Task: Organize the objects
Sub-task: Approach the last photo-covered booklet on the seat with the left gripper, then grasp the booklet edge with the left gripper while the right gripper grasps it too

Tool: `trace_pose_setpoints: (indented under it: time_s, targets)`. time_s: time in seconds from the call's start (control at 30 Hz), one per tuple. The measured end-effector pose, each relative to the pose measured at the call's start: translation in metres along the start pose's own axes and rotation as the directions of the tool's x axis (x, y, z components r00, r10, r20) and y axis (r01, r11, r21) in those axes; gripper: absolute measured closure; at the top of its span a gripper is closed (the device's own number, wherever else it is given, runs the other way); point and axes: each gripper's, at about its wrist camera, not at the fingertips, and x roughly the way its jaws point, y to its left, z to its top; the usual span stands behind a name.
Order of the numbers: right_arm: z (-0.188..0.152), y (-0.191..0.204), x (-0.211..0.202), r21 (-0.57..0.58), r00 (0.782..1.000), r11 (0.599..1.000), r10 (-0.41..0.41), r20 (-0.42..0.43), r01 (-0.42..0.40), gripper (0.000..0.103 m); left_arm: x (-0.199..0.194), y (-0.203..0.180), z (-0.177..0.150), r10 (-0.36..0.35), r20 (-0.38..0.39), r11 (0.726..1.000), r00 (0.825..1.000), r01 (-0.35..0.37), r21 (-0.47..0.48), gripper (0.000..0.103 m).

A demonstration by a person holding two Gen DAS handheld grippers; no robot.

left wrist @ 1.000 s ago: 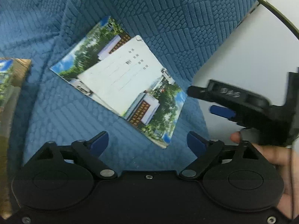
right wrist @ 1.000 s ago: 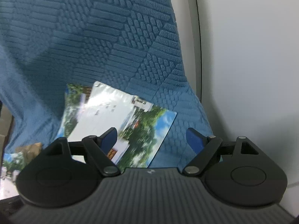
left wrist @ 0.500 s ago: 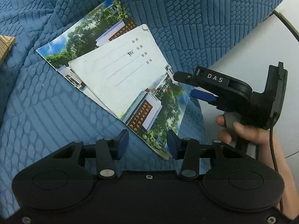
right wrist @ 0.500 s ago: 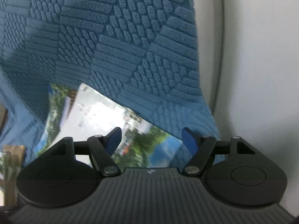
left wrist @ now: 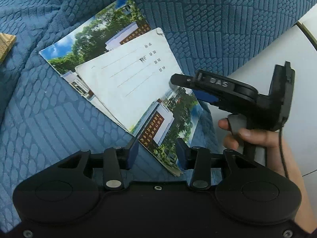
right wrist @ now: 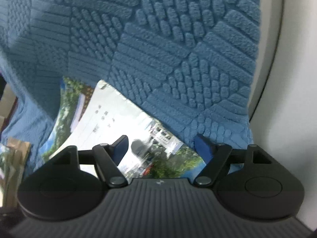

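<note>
Jaws first: on the left gripper they have just been closing and now stand narrow, one blue pad on either side of the near corner of the booklets; whether the pads actually press on the paper I cannot tell from where the camera sits. Going left to right in the left wrist view, a wooden block pokes in at the left edge, lying on the blue textured blanket. Next comes the stack of booklets, flat on the blanket, turned at a slant: a cover with trees, sky and a building underneath, and a white sheet with ruled lines and small print on top of it. Further right the right gripper reaches in from the side, its upper finger over the far right edge of the stack, with a person's hand wrapped round its grip. Behind that hand lies the white bench, with a dark cable across it.

In the right wrist view, which is blurred, the right gripper's jaws stand wide apart, having just opened a little more, with the booklets' corner lying between them and no pad touching it.
</note>
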Motion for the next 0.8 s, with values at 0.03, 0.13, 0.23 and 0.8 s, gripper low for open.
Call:
trace_pose_setpoints:
  time_s: [0.03,0.13,0.23,0.8]
  targets:
    - [0.001,-0.002,-0.001,0.012,1.000,1.000,0.019,-0.010,-0.019,0.026,-0.001,0.000,0.000,0.005,0.003,1.000,1.000,-0.005,0.000,0.064]
    - [0.000,-0.009,-0.008,0.053,0.996,0.995,0.083,-0.035,-0.081,0.026,-0.006,0.001,-0.001,0.031,0.012,1.000,0.999,-0.031,0.000,0.063]
    - [-0.003,-0.021,-0.018,0.108,0.983,0.980,0.173,-0.069,-0.165,0.026,-0.012,0.006,0.000,0.057,0.020,0.998,0.998,-0.057,-0.011,0.061]
    - [-0.034,-0.011,-0.055,0.118,0.882,0.895,0.445,-0.155,-0.431,0.067,-0.024,0.013,-0.001,0.097,0.014,0.995,0.995,-0.097,-0.014,0.062]
